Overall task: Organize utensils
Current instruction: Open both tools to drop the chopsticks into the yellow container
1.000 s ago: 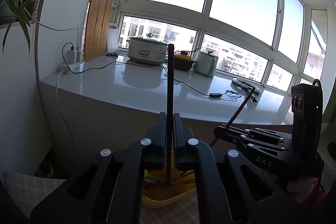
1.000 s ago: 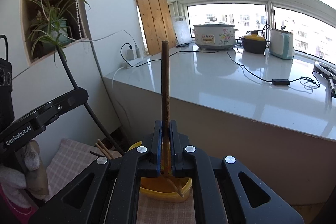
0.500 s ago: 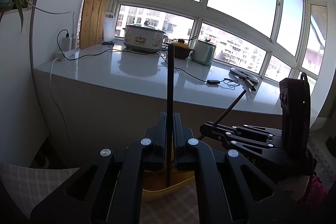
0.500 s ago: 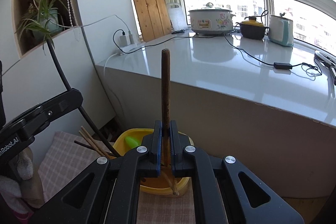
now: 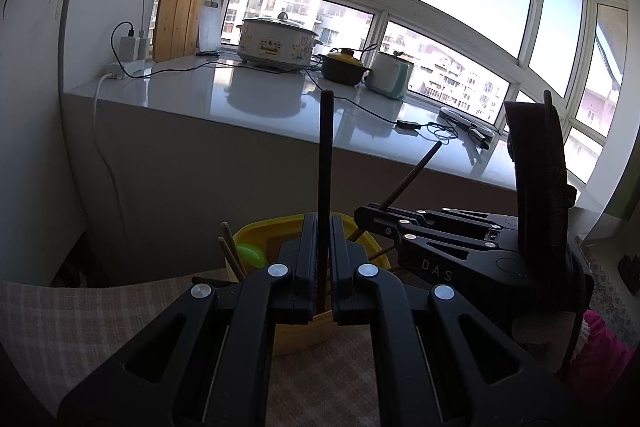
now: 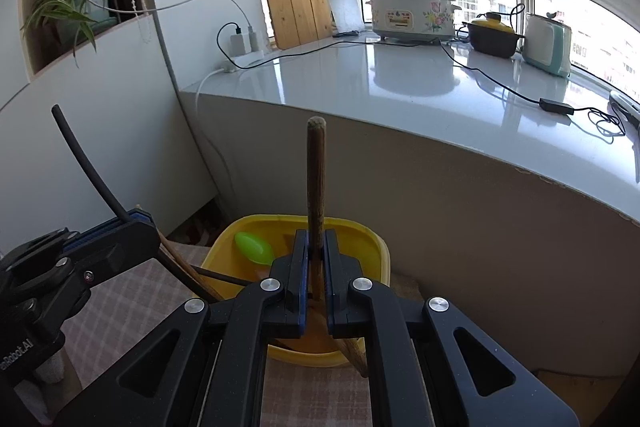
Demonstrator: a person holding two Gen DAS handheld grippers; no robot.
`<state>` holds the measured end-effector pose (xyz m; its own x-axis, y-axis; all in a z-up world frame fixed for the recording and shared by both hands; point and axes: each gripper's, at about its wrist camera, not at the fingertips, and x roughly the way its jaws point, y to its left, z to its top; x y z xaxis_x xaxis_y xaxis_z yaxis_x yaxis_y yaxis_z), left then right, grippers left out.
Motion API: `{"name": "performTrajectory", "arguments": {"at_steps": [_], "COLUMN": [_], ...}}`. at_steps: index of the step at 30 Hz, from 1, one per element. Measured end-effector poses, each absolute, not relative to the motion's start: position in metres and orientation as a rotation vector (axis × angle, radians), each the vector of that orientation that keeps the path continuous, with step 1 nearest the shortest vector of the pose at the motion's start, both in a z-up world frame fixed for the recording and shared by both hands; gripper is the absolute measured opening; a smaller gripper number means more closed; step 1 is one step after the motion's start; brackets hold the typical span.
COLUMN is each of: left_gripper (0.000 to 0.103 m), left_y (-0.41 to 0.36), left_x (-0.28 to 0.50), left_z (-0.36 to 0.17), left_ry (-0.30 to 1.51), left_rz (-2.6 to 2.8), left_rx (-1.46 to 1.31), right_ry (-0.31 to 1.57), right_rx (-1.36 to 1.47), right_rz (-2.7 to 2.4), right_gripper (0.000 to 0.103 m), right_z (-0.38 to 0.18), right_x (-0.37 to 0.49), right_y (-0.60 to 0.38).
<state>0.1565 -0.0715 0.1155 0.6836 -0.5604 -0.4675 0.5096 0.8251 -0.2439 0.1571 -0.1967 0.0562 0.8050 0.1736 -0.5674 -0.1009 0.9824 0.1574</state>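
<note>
A dark chopstick was clamped upright in the left hand-held gripper, and a brown wooden chopstick in the right hand-held gripper, both held over a yellow tub containing a green spoon.

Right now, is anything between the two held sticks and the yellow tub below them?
Nothing visible blocks them. The left gripper holds a dark stick and the right gripper a brown stick, both over the open yellow tub; only a green spoon lies inside.

A checked cloth carries the yellow tub.
</note>
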Motion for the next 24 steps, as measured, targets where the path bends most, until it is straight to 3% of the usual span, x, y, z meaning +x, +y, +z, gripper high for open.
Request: {"name": "performTrajectory", "arguments": {"at_steps": [18,22,24], "left_gripper": [0.003,0.019,0.02], "left_y": [-0.066,-0.063,-0.061], "left_x": [0.142,0.139,0.137], "left_z": [0.098,0.099,0.098], "left_ry": [0.606,0.601,0.603], "left_rz": [-0.617,-0.608,-0.606], "left_rx": [-0.127,-0.129,-0.13], "right_ry": [0.633,0.629,0.629], "right_rx": [0.12,0.117,0.112], "right_rz": [0.116,0.117,0.118], "right_gripper": [0.005,0.005,0.005], "right_z": [0.051,0.053,0.053], "right_x": [0.153,0.15,0.149], "right_y": [-0.199,-0.198,-0.197]}}
